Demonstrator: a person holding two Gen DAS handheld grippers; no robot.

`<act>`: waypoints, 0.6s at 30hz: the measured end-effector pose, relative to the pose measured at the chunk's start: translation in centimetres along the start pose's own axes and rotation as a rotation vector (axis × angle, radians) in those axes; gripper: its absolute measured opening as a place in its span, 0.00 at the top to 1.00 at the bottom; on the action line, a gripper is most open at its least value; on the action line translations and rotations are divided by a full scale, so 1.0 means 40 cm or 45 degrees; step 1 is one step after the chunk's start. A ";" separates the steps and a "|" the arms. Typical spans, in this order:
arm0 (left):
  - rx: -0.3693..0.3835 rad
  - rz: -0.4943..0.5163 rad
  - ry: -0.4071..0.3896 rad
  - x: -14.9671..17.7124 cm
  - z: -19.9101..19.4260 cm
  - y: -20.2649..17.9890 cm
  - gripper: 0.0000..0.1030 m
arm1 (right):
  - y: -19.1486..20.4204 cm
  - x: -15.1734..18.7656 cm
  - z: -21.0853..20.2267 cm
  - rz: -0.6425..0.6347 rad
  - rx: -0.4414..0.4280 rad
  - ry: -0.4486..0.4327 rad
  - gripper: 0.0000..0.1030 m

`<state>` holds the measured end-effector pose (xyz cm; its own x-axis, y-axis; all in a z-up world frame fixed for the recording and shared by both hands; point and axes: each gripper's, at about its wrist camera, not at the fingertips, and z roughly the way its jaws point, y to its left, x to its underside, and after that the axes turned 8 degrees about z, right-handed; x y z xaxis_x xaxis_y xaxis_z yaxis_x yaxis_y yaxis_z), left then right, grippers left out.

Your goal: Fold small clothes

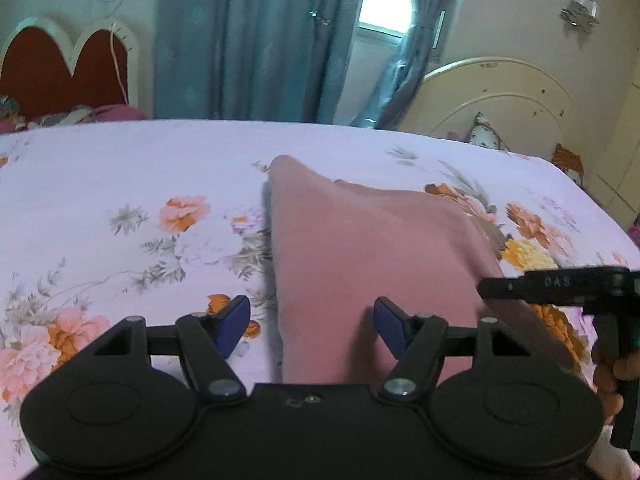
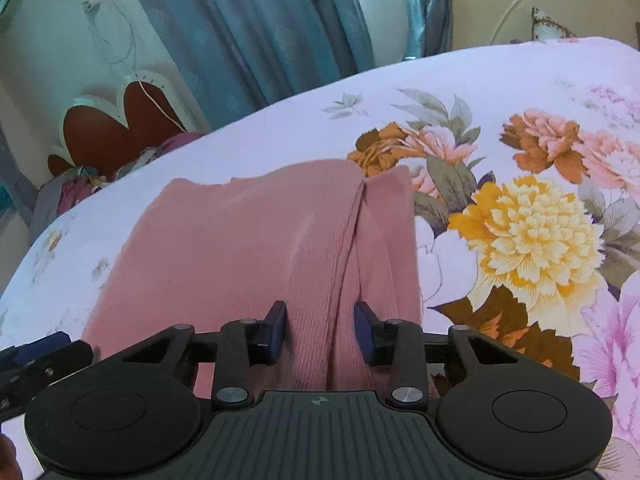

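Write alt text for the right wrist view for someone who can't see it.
An open right gripper hovers over a folded pink garment lying on a flowery bedsheet. Blue curtains hang behind the bed.

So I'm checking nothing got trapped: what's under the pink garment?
The pink garment lies on the floral bedsheet, which shows all around it. Anything directly beneath the folded layers is covered and cannot be seen.
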<state>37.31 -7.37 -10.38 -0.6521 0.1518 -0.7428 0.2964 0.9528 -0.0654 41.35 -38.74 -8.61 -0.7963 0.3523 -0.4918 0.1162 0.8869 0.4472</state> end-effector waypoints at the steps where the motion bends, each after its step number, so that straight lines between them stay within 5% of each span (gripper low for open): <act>1: -0.001 -0.007 0.003 0.000 0.007 0.001 0.35 | -0.006 0.000 0.004 0.014 -0.007 0.007 0.64; 3: -0.004 0.001 0.007 0.000 0.022 -0.001 0.35 | -0.010 -0.002 0.011 0.034 -0.022 0.019 0.87; 12: 0.045 0.021 -0.031 -0.024 0.037 -0.029 0.31 | 0.001 -0.020 -0.084 -0.150 0.073 -0.149 0.89; 15: 0.059 0.054 0.005 -0.006 0.070 -0.055 0.27 | -0.049 -0.009 -0.027 -0.079 0.121 -0.052 0.88; 18: 0.065 0.066 0.041 0.007 0.093 -0.065 0.27 | -0.044 0.002 -0.029 -0.086 0.149 -0.075 0.88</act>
<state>38.95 -10.78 -12.90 -0.6571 0.2097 -0.7241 0.3649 0.9290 -0.0622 40.39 -40.60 -8.58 -0.7691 0.3041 -0.5622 0.1344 0.9369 0.3228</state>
